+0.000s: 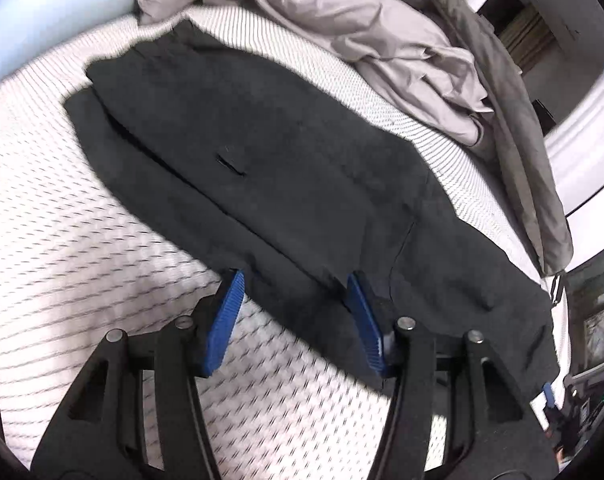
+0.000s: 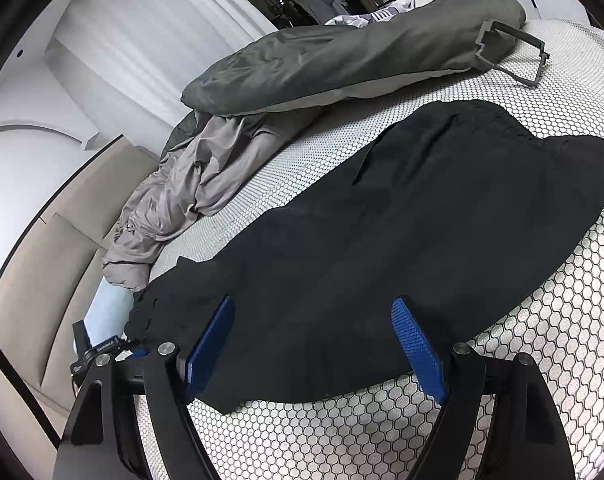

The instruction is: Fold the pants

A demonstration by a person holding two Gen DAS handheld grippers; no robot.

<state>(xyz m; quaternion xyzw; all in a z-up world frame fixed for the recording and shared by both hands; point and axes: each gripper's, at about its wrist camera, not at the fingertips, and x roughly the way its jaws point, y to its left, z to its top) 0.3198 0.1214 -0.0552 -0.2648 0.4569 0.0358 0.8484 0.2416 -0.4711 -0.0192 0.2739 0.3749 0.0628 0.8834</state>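
Behind your black pants (image 1: 270,152), spread mid-frame on the white mattress (image 1: 62,240), grey bedding (image 1: 366,28) crowds the upper right. Your left gripper (image 1: 294,280) straddles the pants' near edge half-open; your right gripper (image 2: 312,306) gapes wide over them, holding nothing.

Home bedroom: bare quilted mattress (image 2: 522,360), rumpled grey duvet (image 1: 362,20), padded headboard (image 2: 42,260).

The pants (image 1: 262,152) are matt dark cloth with a soft, slightly fuzzy look, lying on a white mattress (image 1: 62,240) of textured honeycomb knit, while at 12 o'clock the grey sheet (image 1: 342,12) looks smooth with a faint sheen, and the blue pads (image 2: 418,348) are finely ribbed.
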